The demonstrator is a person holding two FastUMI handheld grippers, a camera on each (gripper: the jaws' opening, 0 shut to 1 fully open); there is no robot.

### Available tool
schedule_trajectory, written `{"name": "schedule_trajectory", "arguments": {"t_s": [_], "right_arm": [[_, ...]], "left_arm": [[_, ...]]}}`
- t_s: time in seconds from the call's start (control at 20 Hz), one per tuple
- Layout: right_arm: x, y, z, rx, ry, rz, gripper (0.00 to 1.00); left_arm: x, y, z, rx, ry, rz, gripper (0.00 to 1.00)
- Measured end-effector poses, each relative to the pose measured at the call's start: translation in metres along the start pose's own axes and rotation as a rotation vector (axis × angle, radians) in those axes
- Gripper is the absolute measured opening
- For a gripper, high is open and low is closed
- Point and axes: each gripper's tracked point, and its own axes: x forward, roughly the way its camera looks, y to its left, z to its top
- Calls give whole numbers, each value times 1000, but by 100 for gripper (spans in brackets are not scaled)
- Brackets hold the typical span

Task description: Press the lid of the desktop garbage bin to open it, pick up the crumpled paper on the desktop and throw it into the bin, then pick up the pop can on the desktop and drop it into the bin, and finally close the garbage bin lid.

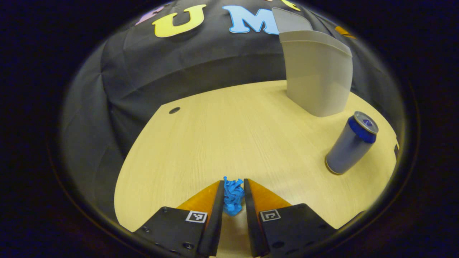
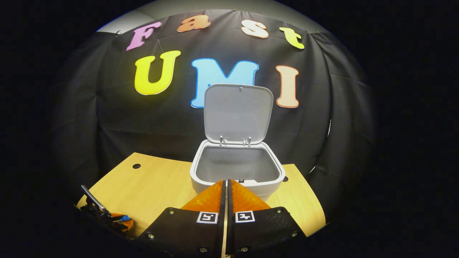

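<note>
On the wooden table [image 1: 222, 136], with the bin [image 1: 317, 77] as the mark, the left gripper [image 1: 233, 195] sits low at the near edge, well apart from the bin, and pinches the crumpled blue paper [image 1: 233, 196] between its two fingers, both pressing on the wad. The paper stands just above the tabletop; whether it touches the wood cannot be told. The can [image 1: 351, 143] stands upright on the table, near the bin and on the nearer side of it, not touching its wall. A small dark hole [image 1: 174, 110] in the tabletop lies far to the left of the bin.

In the right gripper view the bin [image 2: 236, 177] stands straight ahead with its lid [image 2: 238, 113] swung up and open on its hinges, the grey inside showing no contents that can be made out. The right gripper [image 2: 226, 191] hangs just in front of the bin's near rim, its fingers pressed together with nothing between them. Far to the left of the bin, at the table's near corner, the left gripper [image 2: 120, 219] shows small, with a bit of blue paper [image 2: 125, 217] at its tip.
</note>
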Motion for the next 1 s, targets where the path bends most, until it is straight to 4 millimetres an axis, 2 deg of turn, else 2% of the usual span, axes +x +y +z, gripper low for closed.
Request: {"name": "schedule_trajectory", "arguments": {"t_s": [0.1,0.2,0.35,0.45,0.5,0.55,0.6,0.75,1.0], "right_arm": [[-1,-4,-2,9,4,-4,3],[-4,-9,-5,17,5,-13,4],[-11,-18,-11,33,11,-31,3],[-17,-25,-16,45,15,-46,3],[-20,-28,-18,52,16,-55,3],[-23,-32,-22,59,18,-65,3],[-26,-36,-25,67,20,-76,3],[-39,-53,-34,96,25,-117,3],[-65,-84,-53,150,34,-205,3]], "left_arm": [[2,3,23,-7,-30,-1,47],[4,9,55,-23,-74,3,47],[5,10,115,-33,-169,2,47],[4,3,155,-24,-233,-10,47],[3,-3,174,-18,-263,-21,47],[2,-9,193,-12,-294,-33,31],[-1,-18,213,-5,-328,-48,39],[-9,-44,262,2,-399,-91,39],[-25,-98,328,22,-505,-182,39]]}}
